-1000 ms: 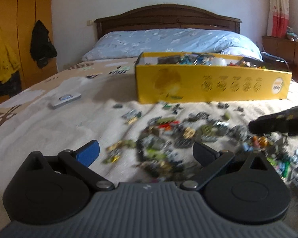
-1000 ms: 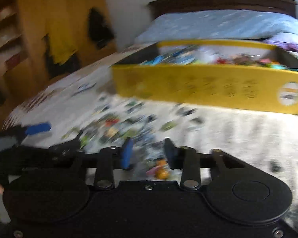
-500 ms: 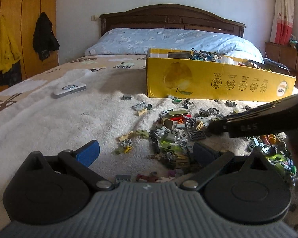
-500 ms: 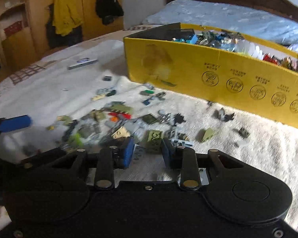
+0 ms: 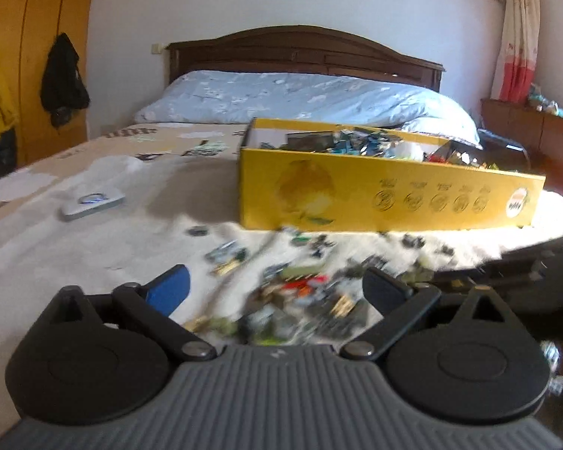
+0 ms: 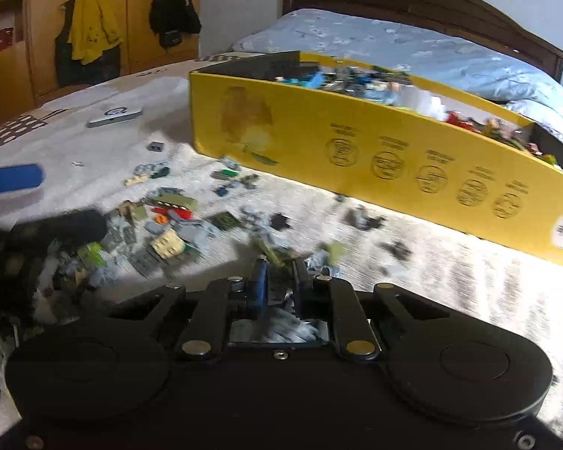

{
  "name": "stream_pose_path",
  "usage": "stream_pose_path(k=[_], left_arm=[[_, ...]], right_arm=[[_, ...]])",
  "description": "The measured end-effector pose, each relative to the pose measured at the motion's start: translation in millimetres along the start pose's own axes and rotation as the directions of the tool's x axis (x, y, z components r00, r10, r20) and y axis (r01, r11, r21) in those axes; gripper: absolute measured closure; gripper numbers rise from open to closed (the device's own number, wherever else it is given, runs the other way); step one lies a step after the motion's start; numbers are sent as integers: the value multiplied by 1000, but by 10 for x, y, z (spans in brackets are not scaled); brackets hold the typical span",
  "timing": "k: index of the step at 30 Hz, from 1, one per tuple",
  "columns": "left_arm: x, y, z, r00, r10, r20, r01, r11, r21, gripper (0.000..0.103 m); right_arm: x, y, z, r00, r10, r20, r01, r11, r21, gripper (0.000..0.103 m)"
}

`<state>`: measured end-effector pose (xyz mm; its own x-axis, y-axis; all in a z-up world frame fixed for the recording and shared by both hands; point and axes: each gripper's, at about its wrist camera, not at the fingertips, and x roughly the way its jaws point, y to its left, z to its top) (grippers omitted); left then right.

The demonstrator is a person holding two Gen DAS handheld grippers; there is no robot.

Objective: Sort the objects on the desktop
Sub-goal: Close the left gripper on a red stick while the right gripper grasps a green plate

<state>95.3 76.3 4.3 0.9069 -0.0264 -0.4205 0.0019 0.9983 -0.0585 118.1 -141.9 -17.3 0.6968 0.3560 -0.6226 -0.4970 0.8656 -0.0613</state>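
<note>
**Two grippers over toy bricks scattered on a bed**

Left wrist view: The left gripper [image 5: 277, 288] fills the lower frame. Its fingers are spread wide, one with a blue pad [image 5: 167, 289] at 8 o'clock, the other dark at 4 o'clock, and they are closing slightly. Nothing is pinched between them. A blurred heap of small bricks [image 5: 300, 300] lies on the pale blanket [image 5: 94, 247] between and beyond the fingers. Past the heap, at 1 o'clock, stands a long yellow box [image 5: 386, 195], open on top and holding more bricks. A flat grey device [image 5: 92, 204] lies at 9 o'clock, well apart from the heap. The right gripper [image 5: 514, 270] reaches in from 3 o'clock as a dark shape, crossing over the heap's right edge. A blue quilt [image 5: 300, 93] and a dark headboard [image 5: 304, 48] sit at 12 o'clock. A wardrobe [image 5: 33, 56] with hung clothes is at 10 o'clock.

Right wrist view: The right gripper [image 6: 277, 273] has its fingers nearly pressed together and closing. An olive brick [image 6: 270, 253] sits at their tips; blur hides whether the pads press it. The bricks [image 6: 169, 232] spread from centre toward 9 o'clock. The left gripper's blue pad [image 6: 13, 179] shows at 9 o'clock, its dark finger just below over the heap's left edge. The box [image 6: 356, 142] runs from 12 to 3 o'clock, close behind the bricks. The device [image 6: 114, 115] lies at 10 o'clock.
</note>
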Motion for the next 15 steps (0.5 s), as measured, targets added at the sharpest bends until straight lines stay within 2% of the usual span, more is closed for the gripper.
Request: stream_pose_path(k=[3,7,9,13,14,15], left_arm=[[211,-131,35,999,-16,-31,16,1000,-9,22],[476,-225,59,995,-41,-88,37,998,-41,27],[570,-230,62,993,-40,-111,34,998,-56,27],[732,-220,60,985,-36,-167,22,996,-88,29],[764,-217,60,983,-37,-178,20,995,-94,31],[785,-216,62,982,-33,-184,15,995,-98,37]], right_arm=[[-134,-122,-60,999,-32,7,33,999,-8,89],[-297,-308,-134,999,-40,14,40,999,5,89],[-364,-381,-149,1000,-14,13,14,1000,15,88],[-429,-413,-126,998,41,37,-43,998,47,79],[-425,-397,-110,998,54,44,-57,997,52,77],[-411,-374,-97,997,64,50,-66,996,53,76]])
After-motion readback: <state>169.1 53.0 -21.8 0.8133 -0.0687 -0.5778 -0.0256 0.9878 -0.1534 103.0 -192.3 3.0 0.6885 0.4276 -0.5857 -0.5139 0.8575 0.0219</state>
